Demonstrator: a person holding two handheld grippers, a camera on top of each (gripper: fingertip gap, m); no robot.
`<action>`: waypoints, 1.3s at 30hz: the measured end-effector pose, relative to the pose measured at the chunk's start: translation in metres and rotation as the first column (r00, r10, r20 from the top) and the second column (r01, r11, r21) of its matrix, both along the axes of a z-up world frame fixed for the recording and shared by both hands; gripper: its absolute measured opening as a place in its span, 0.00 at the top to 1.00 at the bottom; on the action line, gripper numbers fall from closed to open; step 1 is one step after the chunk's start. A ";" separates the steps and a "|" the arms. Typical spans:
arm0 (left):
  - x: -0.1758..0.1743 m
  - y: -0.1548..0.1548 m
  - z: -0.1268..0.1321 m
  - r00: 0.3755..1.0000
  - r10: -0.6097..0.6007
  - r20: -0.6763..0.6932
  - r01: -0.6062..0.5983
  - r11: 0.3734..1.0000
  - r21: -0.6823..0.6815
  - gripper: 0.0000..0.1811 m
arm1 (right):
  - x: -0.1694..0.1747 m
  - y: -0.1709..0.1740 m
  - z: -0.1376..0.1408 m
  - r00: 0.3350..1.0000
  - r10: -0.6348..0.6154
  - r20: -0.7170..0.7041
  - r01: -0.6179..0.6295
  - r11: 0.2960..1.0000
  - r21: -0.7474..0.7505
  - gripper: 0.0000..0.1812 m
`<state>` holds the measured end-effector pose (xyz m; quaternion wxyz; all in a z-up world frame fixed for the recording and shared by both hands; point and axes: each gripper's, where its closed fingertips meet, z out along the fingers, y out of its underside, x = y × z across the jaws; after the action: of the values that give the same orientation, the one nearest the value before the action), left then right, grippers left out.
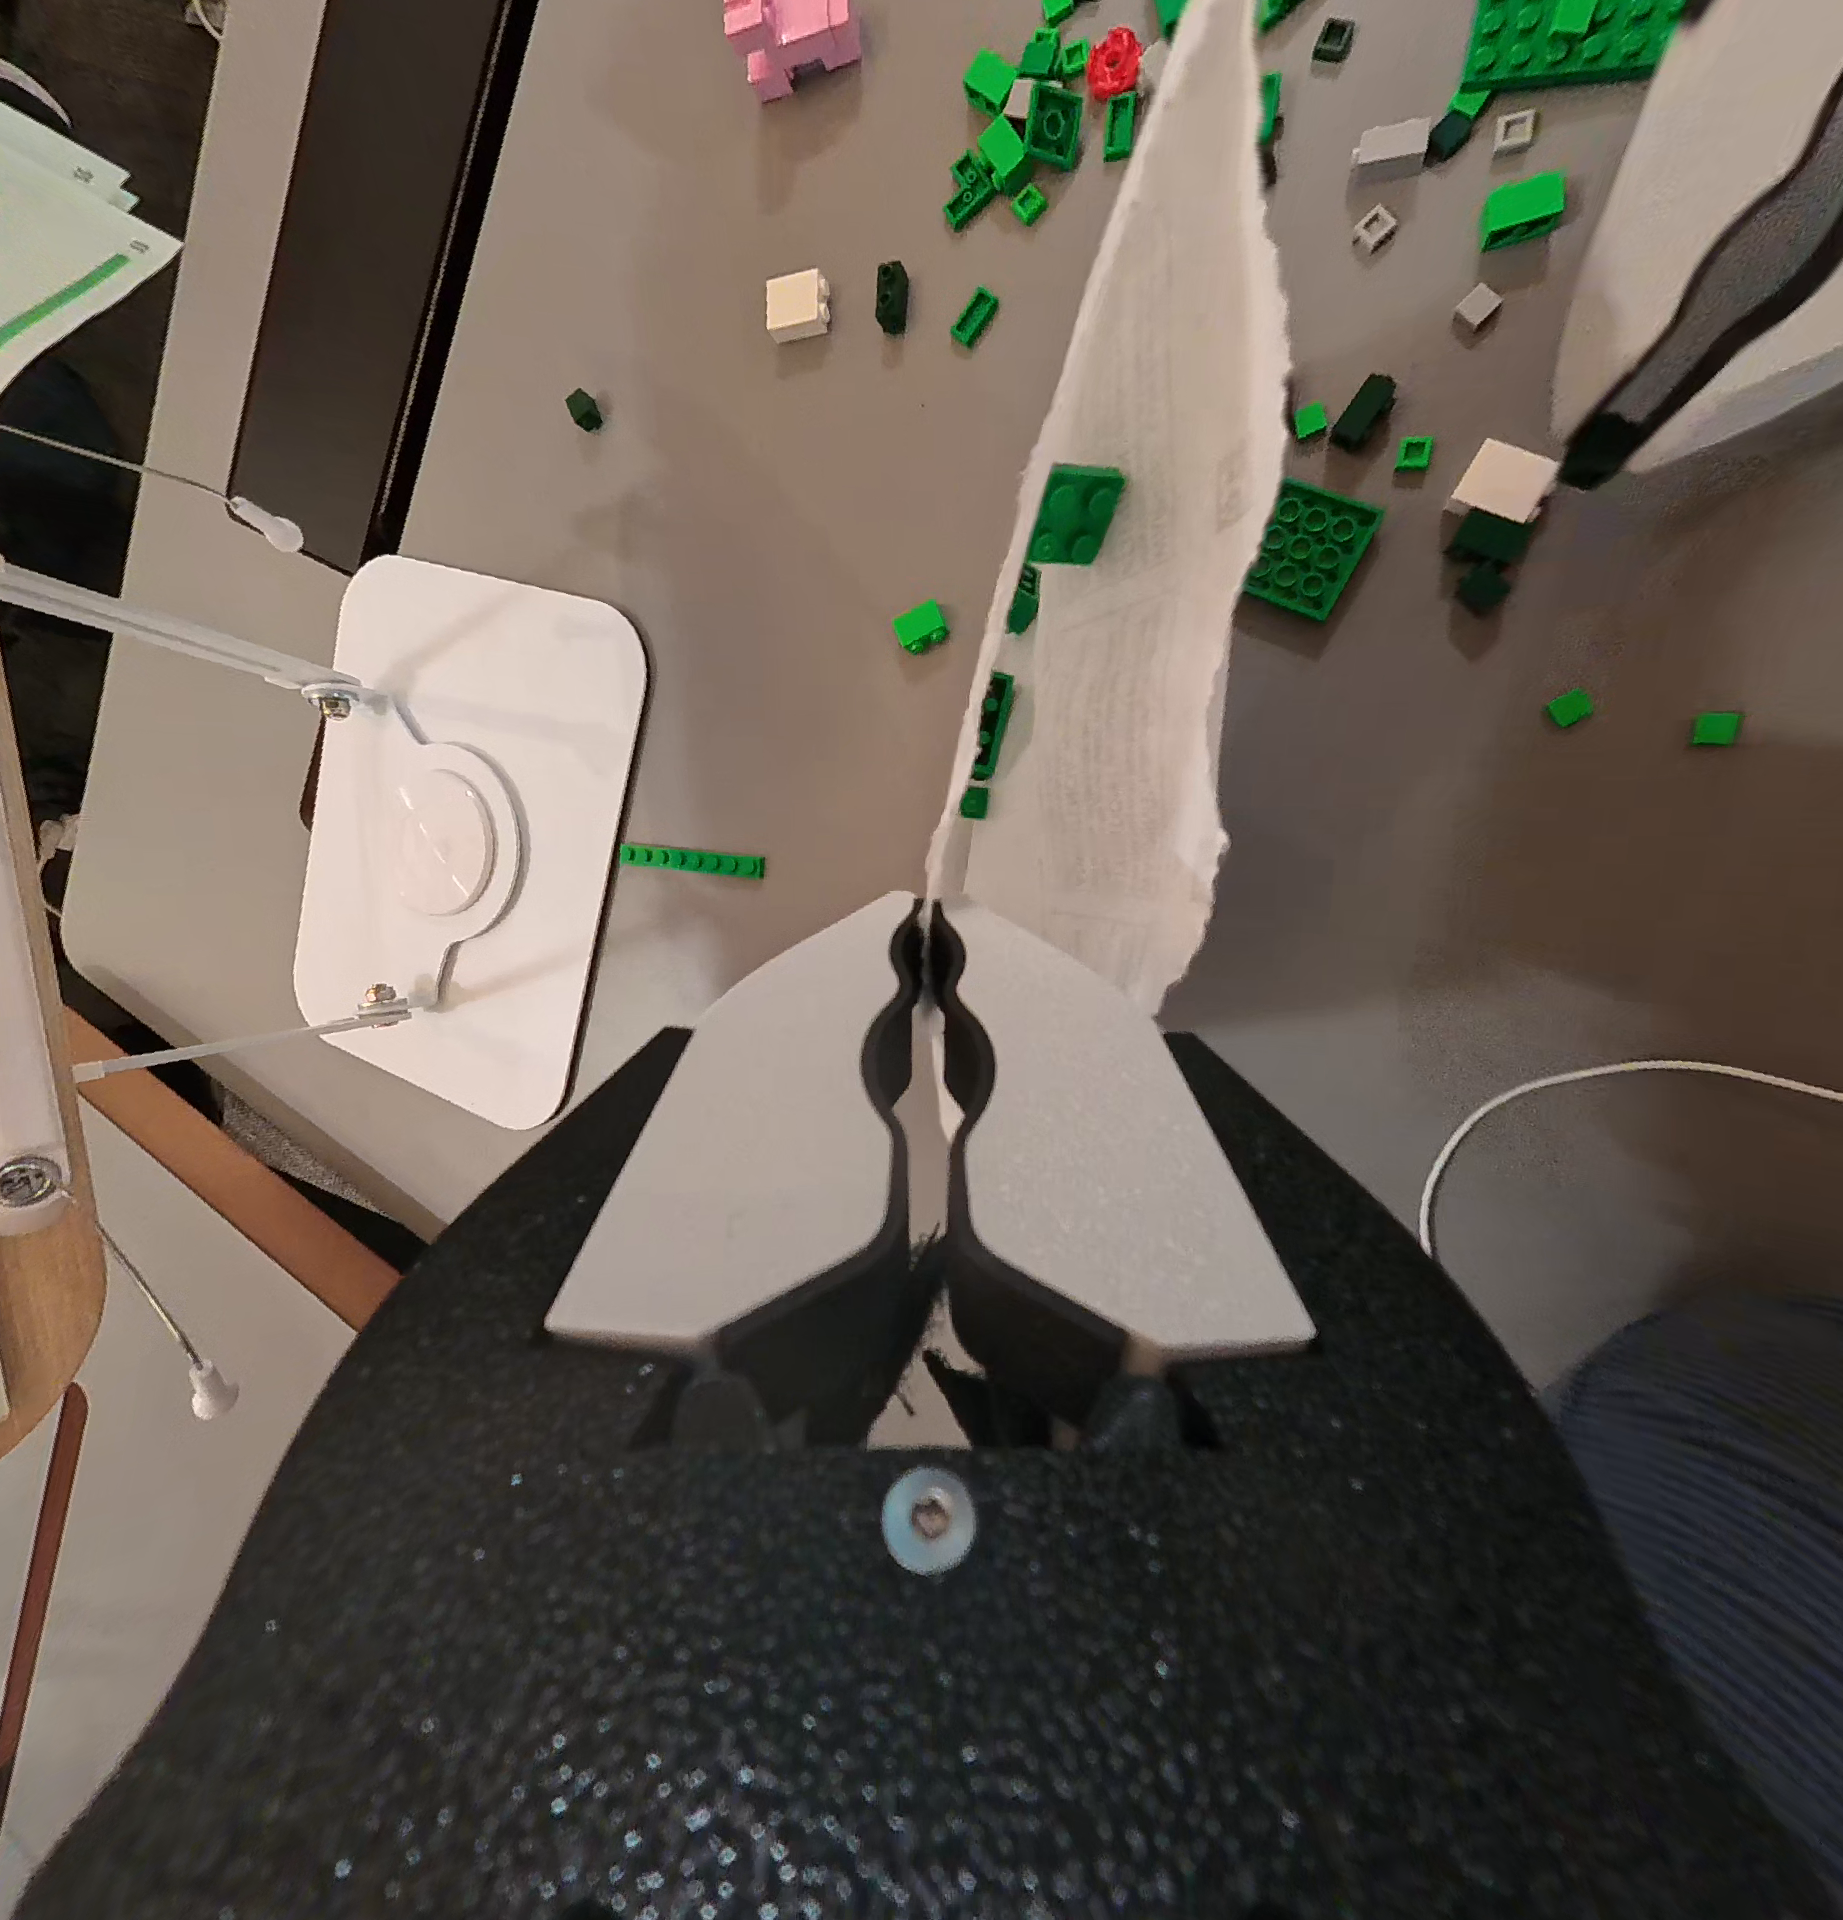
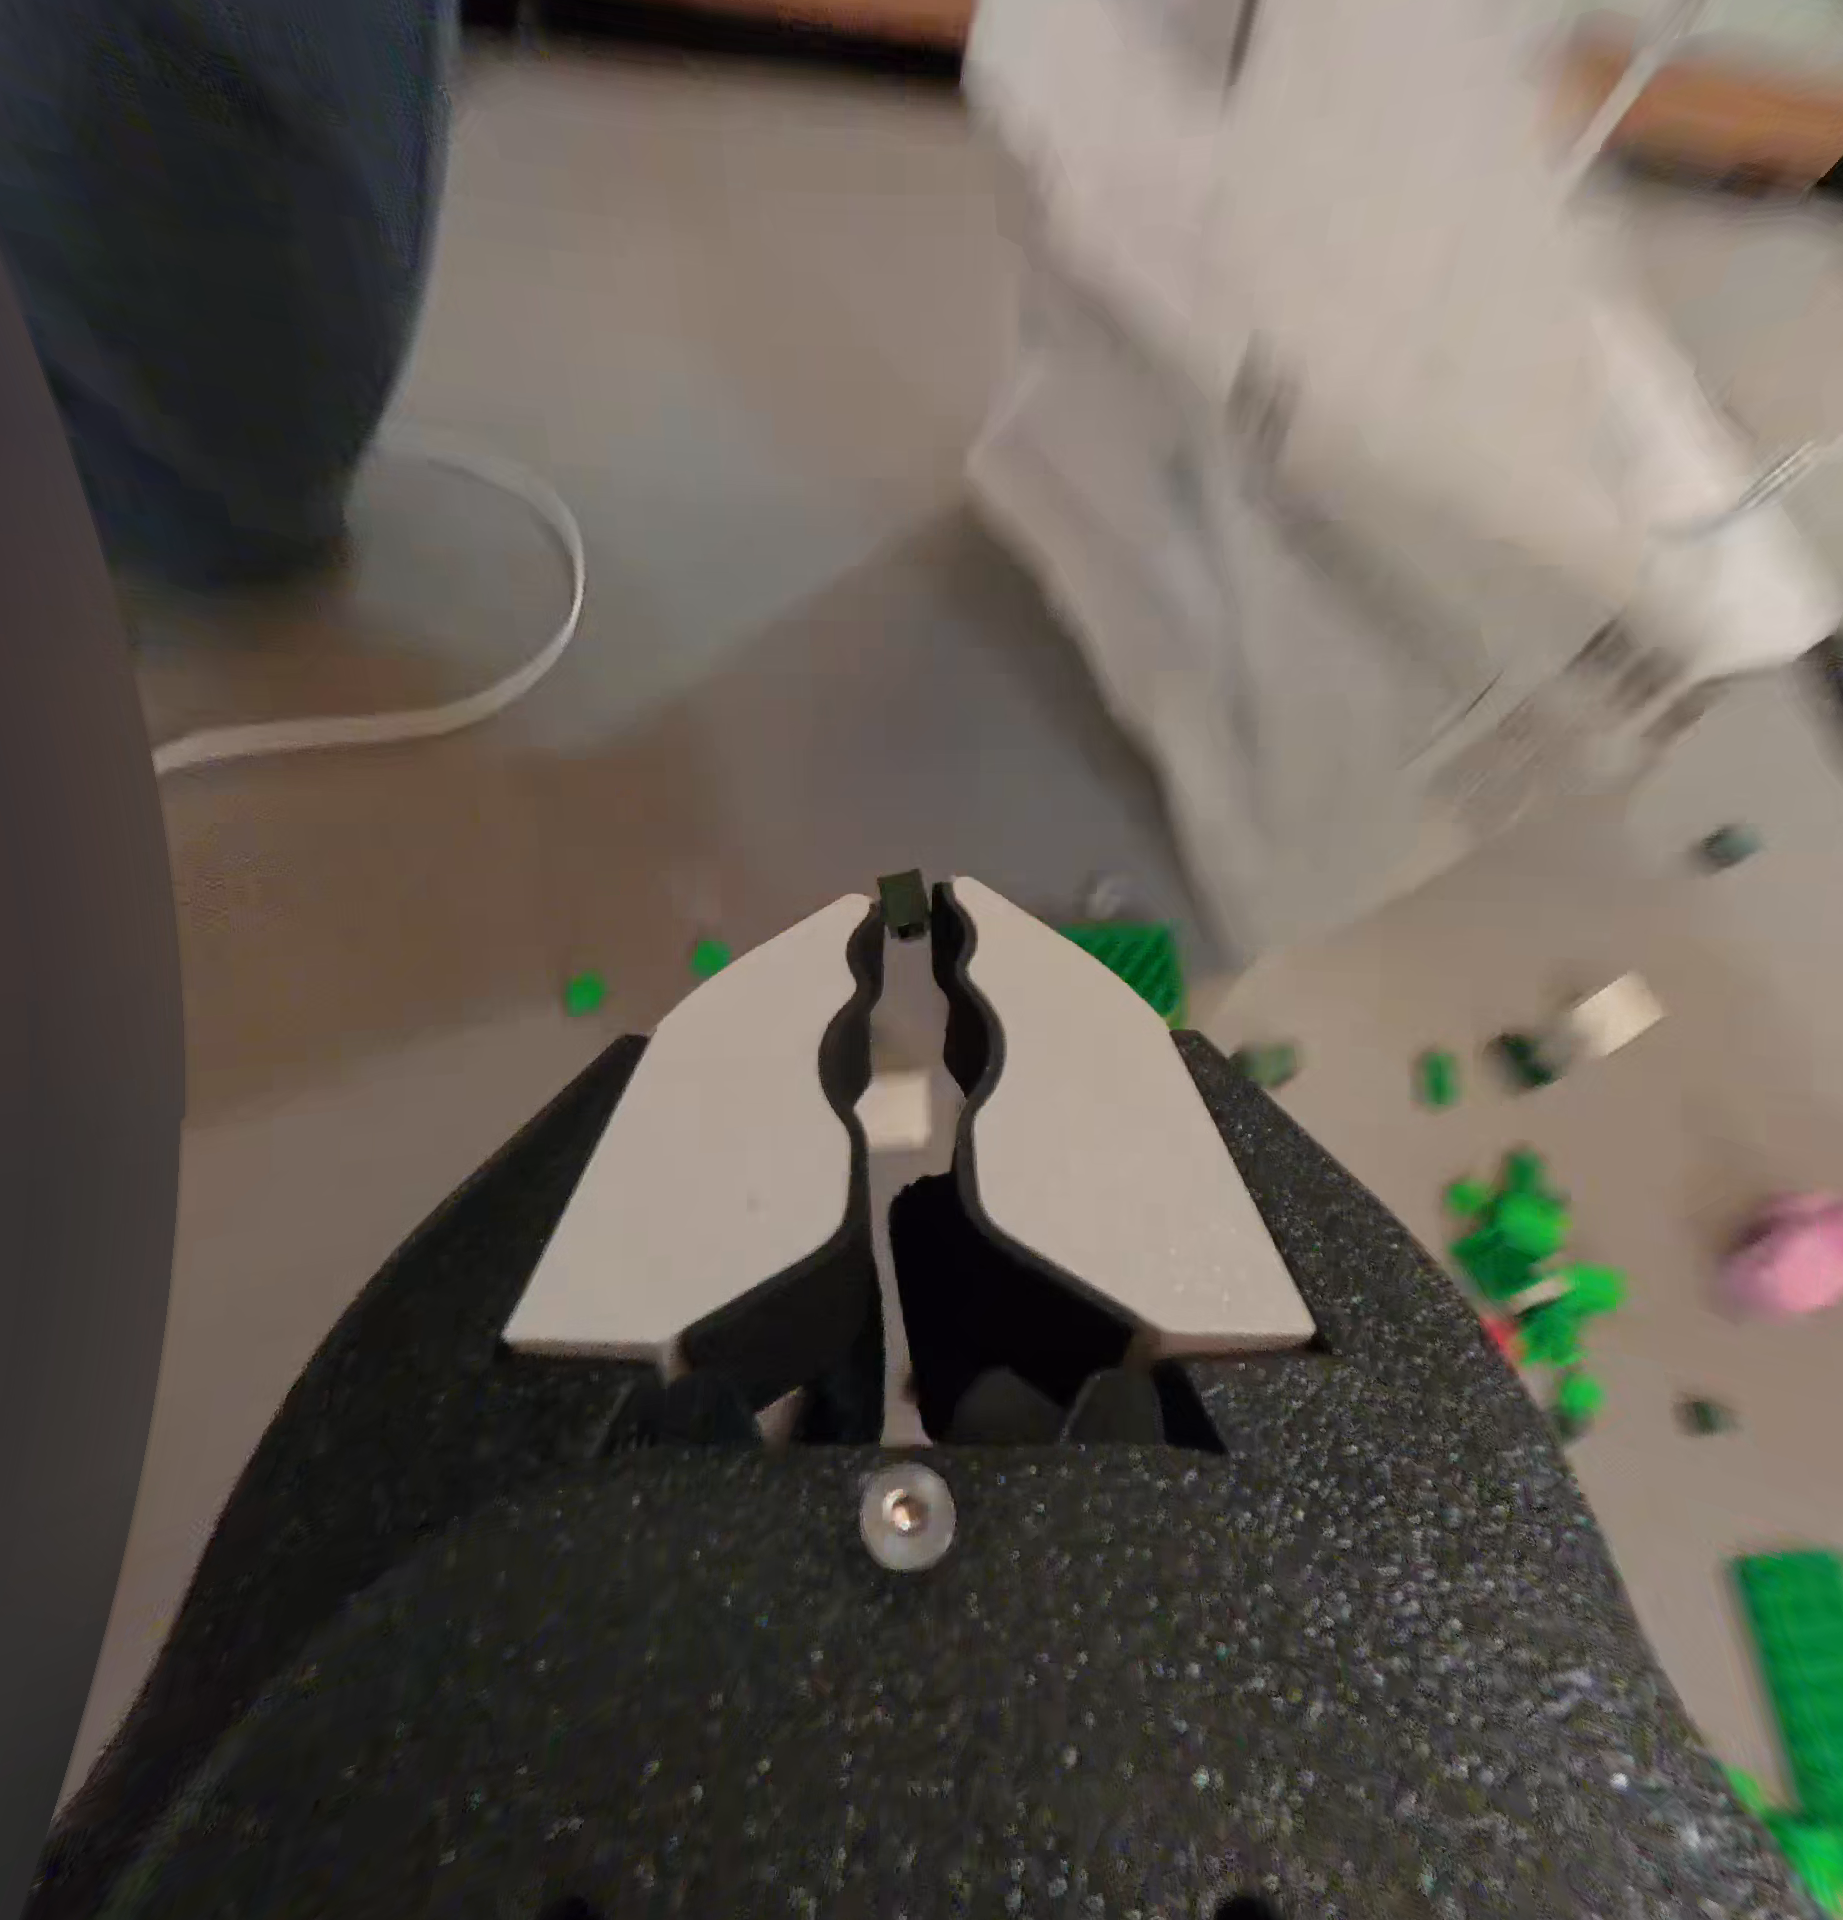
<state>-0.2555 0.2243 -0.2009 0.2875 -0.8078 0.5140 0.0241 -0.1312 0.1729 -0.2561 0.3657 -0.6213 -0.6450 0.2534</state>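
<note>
My left hand-held gripper is clamped on a torn paper strip: light, limp, easily ripped, best pinched near its end. My right hand-held gripper pinches a small dark brick by its tips; stiff, slippery. Both hang over the desk.

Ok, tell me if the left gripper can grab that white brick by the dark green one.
Probably not as things stand: the left gripper is shut on a torn paper strip, so its jaws are occupied. The white brick itself lies unobstructed on the table.
</note>
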 end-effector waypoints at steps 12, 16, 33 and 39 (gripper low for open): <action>0.008 -0.004 0.002 0.999 -0.035 0.000 0.035 0.999 0.003 1.00 | -0.075 0.030 0.080 0.992 0.014 -0.125 0.045 0.889 0.456 0.95; 0.011 -0.005 0.003 0.999 -0.048 0.000 0.048 0.999 0.010 1.00 | -0.078 0.033 0.076 0.994 -0.002 -0.107 0.053 0.877 0.477 0.95; 0.010 -0.005 0.003 0.999 -0.041 0.001 0.041 0.999 0.004 1.00 | -0.074 0.032 0.074 0.997 -0.011 -0.082 0.046 0.896 0.442 0.87; -0.002 0.000 -0.001 1.000 0.018 -0.002 -0.018 1.000 -0.009 1.00 | -0.028 -0.003 0.032 0.983 0.173 0.053 -0.177 0.982 0.065 0.90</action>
<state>-0.2573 0.2244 -0.2019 0.2831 -0.8136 0.5072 0.0253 -0.1594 0.1695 -0.2244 0.3481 -0.5550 -0.7139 0.2473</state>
